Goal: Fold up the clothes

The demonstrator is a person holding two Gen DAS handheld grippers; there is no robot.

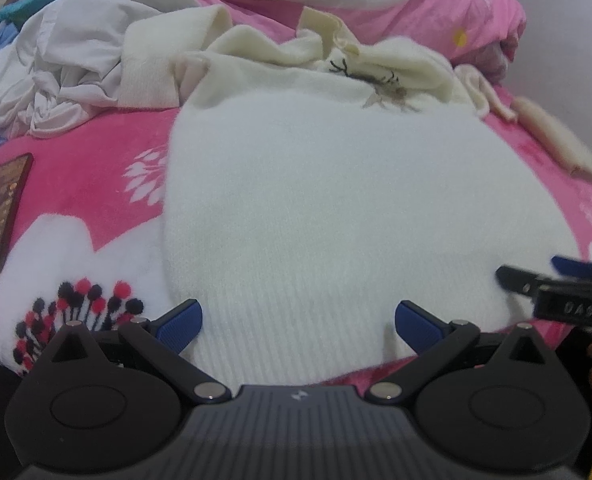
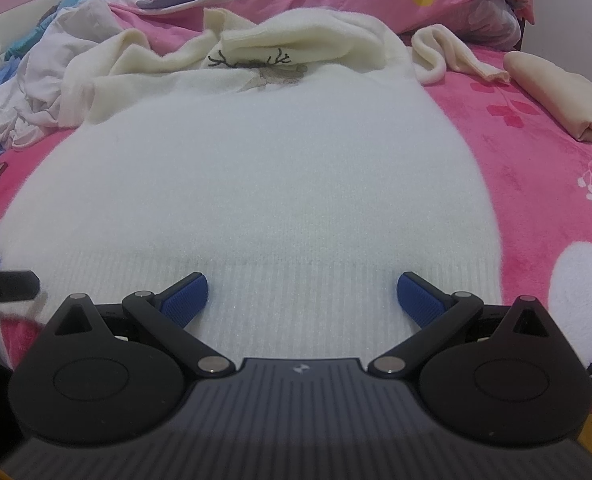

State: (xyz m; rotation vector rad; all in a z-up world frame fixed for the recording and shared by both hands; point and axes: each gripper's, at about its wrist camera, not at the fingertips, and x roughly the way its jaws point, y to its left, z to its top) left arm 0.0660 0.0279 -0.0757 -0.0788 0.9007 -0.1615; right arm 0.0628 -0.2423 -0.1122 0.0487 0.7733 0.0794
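Observation:
A white knitted sweater [image 1: 315, 200] lies spread flat on the pink bed cover, ribbed hem nearest me and a dark reindeer motif [image 1: 379, 84] near its far end. My left gripper [image 1: 299, 326] hovers open over the hem, blue pads wide apart with nothing between them. In the right wrist view the same sweater [image 2: 256, 168] fills the middle, and my right gripper [image 2: 301, 300] is open over the ribbed hem too. The right gripper's fingers [image 1: 551, 280] show at the right edge of the left wrist view. The sleeves are bunched up at the far end.
Crumpled white clothes [image 1: 68, 68] lie far left. A folded cream garment [image 2: 559, 100] rests at the far right. A phone [image 1: 0, 212] lies on the pink floral blanket [image 2: 535, 200] to the left. A pink duvet [image 1: 435, 4] is heaped at the back.

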